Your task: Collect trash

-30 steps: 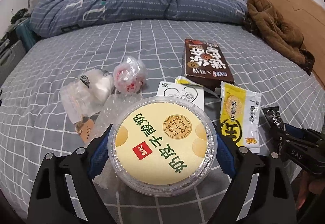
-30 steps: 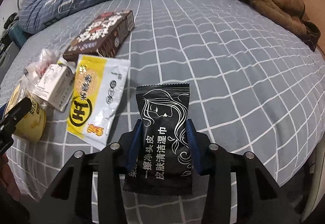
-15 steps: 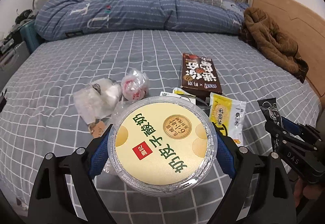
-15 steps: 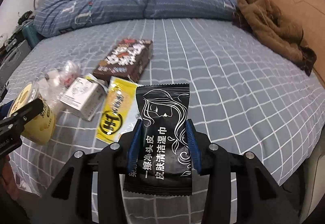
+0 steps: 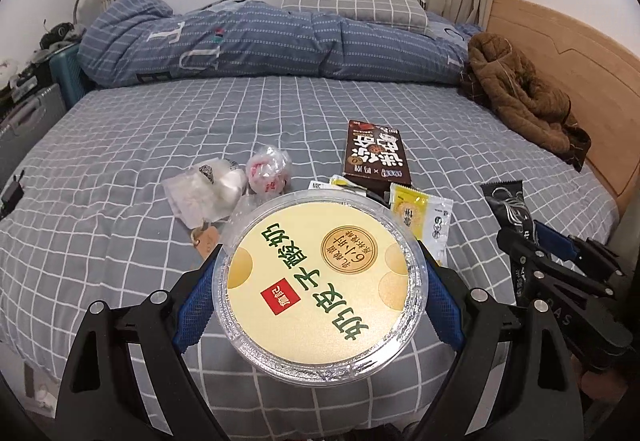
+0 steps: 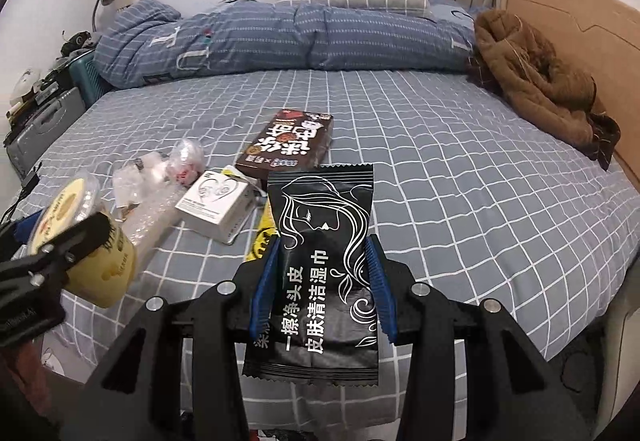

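Note:
My left gripper (image 5: 320,281) is shut on a round yellow-lidded yogurt cup (image 5: 320,281), held above the bed's near edge. My right gripper (image 6: 322,281) is shut on a black wet-wipe packet (image 6: 322,241), also raised off the bed. In the right wrist view the yogurt cup (image 6: 86,233) shows at the left. Left lying on the grey checked bed (image 5: 200,121) are a brown snack box (image 5: 376,153), a yellow sachet (image 5: 420,217), a small white box (image 6: 216,205), crumpled clear plastic bags (image 5: 208,189) and a red-printed wrapper ball (image 5: 268,173).
A blue duvet (image 5: 260,41) and a pillow (image 5: 352,1) lie along the far side. A brown jacket (image 5: 520,97) sits by the wooden headboard (image 5: 580,73) on the right. Suitcases (image 6: 52,121) stand left of the bed.
Both grippers have risen and drawn back from the bed with their items still held. The trash pile looks smaller and lies farther away.

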`<state>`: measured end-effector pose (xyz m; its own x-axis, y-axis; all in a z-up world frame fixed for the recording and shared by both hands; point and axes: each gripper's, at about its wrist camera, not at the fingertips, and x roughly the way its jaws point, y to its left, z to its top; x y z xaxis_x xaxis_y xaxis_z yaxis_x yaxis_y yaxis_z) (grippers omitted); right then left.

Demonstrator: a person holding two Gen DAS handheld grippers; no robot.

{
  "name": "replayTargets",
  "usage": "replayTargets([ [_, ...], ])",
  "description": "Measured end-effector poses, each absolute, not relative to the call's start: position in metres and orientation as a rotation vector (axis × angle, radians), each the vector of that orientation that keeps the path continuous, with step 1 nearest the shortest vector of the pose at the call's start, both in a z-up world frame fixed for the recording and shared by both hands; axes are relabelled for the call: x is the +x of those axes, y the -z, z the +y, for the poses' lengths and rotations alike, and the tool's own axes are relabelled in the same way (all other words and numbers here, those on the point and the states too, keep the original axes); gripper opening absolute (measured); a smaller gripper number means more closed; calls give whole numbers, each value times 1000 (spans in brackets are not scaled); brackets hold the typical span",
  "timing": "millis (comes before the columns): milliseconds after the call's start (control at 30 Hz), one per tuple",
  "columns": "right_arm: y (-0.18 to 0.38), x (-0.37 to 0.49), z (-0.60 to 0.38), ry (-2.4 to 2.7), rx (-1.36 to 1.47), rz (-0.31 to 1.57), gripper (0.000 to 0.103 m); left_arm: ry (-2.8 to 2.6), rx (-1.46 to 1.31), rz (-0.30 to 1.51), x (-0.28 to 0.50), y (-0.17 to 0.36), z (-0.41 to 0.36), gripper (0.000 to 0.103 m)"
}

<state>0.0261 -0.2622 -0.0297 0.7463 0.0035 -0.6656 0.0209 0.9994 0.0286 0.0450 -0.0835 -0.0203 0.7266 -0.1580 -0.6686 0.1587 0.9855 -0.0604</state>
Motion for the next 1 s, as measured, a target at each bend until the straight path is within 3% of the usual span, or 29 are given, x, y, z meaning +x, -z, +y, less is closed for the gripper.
replayTargets([
  [1000, 27, -42, -242, 0, 26, 711, 41, 159, 0, 769, -23, 43, -64, 86],
])
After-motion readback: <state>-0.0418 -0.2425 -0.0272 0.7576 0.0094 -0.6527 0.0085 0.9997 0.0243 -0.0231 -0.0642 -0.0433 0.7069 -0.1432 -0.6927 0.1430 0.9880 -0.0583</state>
